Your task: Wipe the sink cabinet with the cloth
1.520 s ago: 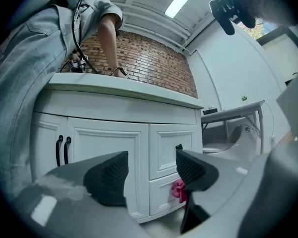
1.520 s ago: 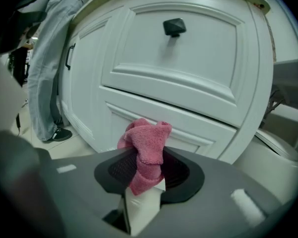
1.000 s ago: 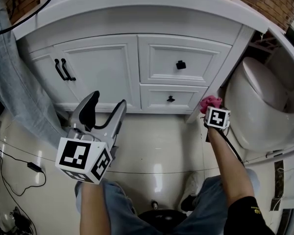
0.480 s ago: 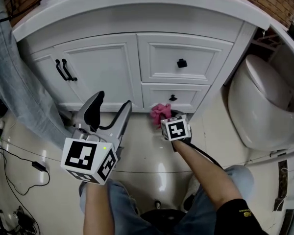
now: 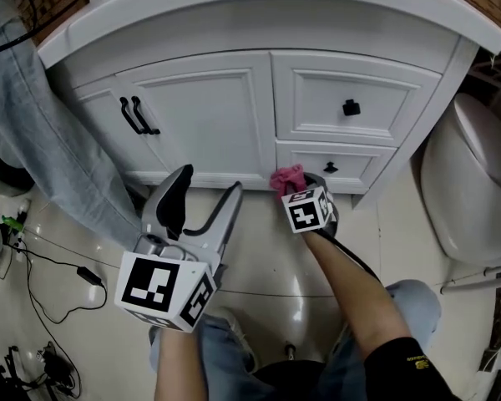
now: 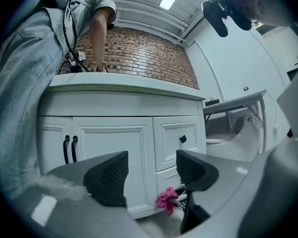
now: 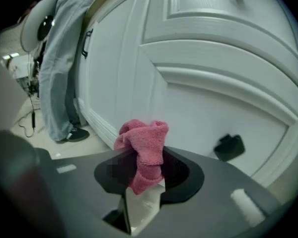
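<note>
Head view: we judge this to be mid-wipe, working low on the sink cabinet (image 5: 192, 124). The right claw (image 5: 294, 184) pinches the cloth (image 5: 287, 177) and holds it at the bottom rail, just left of the lower drawer (image 5: 355, 164). We can't tell from here whether it's touching or just short of the rail. The left claw (image 5: 202, 199) hovers beside it over the glossy floor tiles (image 5: 259, 257), spread and empty. The cabinet is white painted wood with framed panels and black pulls. There's a smooth white toilet (image 5: 472, 190) to the right.

Left gripper view: the jaws stand wide apart with dark ribbed pads (image 6: 109, 175). Nothing sits between them, only the door panel behind. The cloth shows low right at the cabinet base, a small pink wad.

Right gripper view: the jaws are clamped on the cloth, which is pink terry bunched into a lump poking past the tips. The cabinet face fills the frame with stepped moulding ridges and a satin paint finish. A black knob (image 7: 229, 147) sits just right of the wad.

Next move, our call: press the wad firmly onto the paint and stroke along the rail. The moulding grooves need the soft lump pushed into them. Steer round the knob. The wad is small, so expect many overlapping passes. The left claw isn't needed.
</note>
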The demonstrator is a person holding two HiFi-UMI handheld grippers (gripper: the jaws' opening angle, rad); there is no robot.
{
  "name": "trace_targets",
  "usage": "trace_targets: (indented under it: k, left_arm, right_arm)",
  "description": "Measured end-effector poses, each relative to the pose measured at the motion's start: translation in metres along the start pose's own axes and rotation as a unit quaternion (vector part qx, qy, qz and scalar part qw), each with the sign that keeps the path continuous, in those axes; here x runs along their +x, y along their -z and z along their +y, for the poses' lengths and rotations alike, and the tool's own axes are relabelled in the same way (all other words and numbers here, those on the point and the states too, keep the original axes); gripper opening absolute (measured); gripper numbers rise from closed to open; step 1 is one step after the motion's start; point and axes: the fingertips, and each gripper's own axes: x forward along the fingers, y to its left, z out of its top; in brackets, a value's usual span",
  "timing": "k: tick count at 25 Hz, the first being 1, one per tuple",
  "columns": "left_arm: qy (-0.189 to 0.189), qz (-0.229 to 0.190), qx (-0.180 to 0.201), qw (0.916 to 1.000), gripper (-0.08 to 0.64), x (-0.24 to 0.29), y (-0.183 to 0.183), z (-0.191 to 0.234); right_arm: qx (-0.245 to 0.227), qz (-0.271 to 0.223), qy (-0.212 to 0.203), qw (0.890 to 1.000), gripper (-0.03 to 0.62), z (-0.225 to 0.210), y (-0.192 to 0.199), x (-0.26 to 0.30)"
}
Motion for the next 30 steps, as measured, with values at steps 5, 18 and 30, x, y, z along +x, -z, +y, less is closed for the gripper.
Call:
trace_targets:
  k: [5, 18, 30]
  left_arm:
    - [0.003, -0.002, -0.007, 1.0, 0.305, 0.004, 0.002, 0.009]
    - [0.033, -0.004, -0.001, 0.9995, 0.305, 0.023, 0.0, -0.017]
    - [0.017, 0.037, 0.004, 0.9992, 0.305, 0.053, 0.026, -0.015]
  right_arm:
    - [0.122, 0.047, 0.141, 0.981, 0.13, -0.12, 0.062, -0.034]
    - [0.077, 0.033, 0.151, 0.985, 0.126, -0.168, 0.097, -0.062]
    - [-0.067, -0.019, -0.027, 0.997, 0.126, 0.03, 0.02, 0.024]
